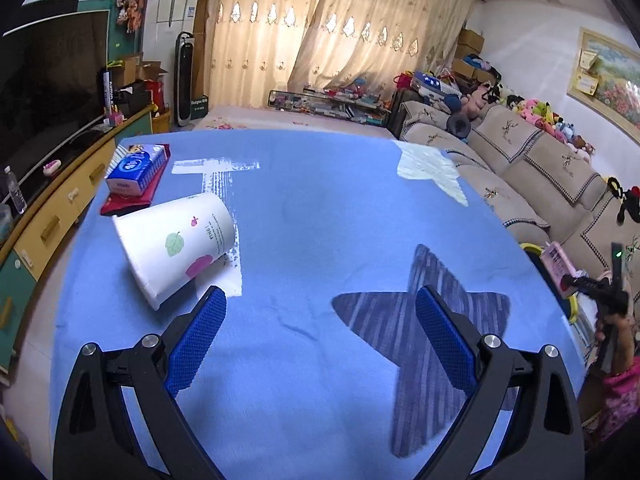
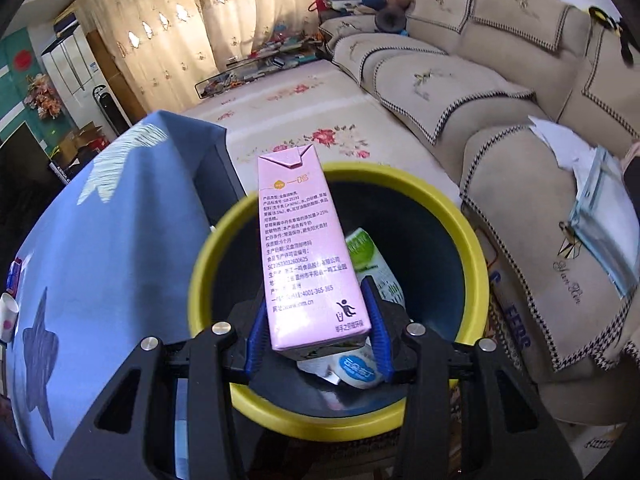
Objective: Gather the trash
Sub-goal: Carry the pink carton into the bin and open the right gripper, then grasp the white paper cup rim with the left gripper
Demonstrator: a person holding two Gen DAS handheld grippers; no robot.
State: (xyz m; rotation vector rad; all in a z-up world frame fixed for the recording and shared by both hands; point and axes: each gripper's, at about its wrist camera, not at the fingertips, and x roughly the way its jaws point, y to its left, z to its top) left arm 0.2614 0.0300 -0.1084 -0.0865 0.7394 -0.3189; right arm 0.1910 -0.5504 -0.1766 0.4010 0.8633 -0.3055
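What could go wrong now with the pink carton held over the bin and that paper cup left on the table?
The pink carton reaches toward the yellow bin rim; released by the right hand-held gripper, it might catch the rim and fall outside. The tipped paper cup lies beside the open left hand-held gripper; a nudge could roll it away.

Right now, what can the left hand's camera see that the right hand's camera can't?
Only the left wrist view shows the open, empty left gripper and the blue tissue pack. Only the right wrist view shows the right gripper clamped on a pink carton above the yellow-rimmed bin, with wrappers inside. Both show the blue tablecloth, the white paper cup and the sofa.
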